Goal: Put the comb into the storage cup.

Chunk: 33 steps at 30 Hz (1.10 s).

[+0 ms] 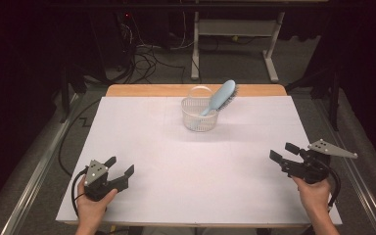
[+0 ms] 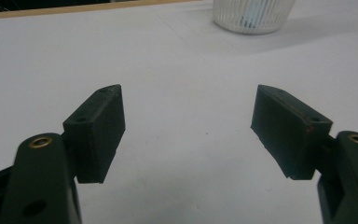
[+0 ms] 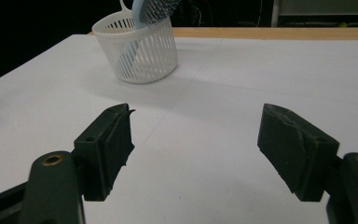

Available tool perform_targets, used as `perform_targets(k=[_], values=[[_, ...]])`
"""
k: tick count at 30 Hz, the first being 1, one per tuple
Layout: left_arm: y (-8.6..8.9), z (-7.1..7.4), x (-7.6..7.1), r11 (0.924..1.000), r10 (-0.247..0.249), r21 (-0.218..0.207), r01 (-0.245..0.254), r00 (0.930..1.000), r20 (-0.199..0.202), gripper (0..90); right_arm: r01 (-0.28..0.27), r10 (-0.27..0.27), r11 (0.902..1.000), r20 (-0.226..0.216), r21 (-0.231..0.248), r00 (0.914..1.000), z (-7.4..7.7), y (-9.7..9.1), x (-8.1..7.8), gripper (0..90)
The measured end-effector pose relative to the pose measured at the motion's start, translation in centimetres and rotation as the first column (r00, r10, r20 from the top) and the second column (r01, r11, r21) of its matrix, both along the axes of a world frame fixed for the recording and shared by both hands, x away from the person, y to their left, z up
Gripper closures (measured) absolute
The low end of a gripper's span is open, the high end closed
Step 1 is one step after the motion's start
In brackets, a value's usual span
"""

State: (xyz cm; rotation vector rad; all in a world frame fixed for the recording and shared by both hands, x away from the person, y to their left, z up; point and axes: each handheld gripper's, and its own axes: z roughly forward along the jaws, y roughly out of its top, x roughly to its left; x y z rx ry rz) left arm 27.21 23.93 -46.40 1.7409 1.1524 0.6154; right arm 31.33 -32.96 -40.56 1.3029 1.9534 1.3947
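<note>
A white slatted basket stands upright at the far middle of the white table. A light blue hairbrush rests in it handle down, its bristled head leaning out over the right rim. The basket and the brush appear far ahead in the right gripper view; the basket's base sits at the top of the left gripper view. My left gripper is open near the front left edge. My right gripper is open near the front right edge. Nothing lies between either pair of jaws.
The white sheet covers the table, with a wooden strip bare along the far edge. Beyond the table are a white desk frame and tangled cables on the floor.
</note>
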Motion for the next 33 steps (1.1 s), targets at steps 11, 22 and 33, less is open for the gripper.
perform_targets(k=[11,22,33], values=[[-0.1,0.0,0.0,1.0,0.0,0.0,0.0,1.0,0.0,26.6,0.016,-0.016,0.9996,0.006,-0.021,0.9999,-1.0,-0.3,-1.1,26.9],[-0.1,0.0,0.0,1.0,-0.001,0.0,0.001,1.0,0.001,26.6,0.031,-0.031,0.9995,0.018,-0.007,0.9994,-1.8,-0.7,-1.8,25.2],[-0.1,0.0,-0.1,1.0,-0.002,0.001,0.002,1.0,0.0,26.6,0.043,-0.043,0.9991,0.02,0.006,0.9989,-2.7,-1.4,-2.4,24.4]])
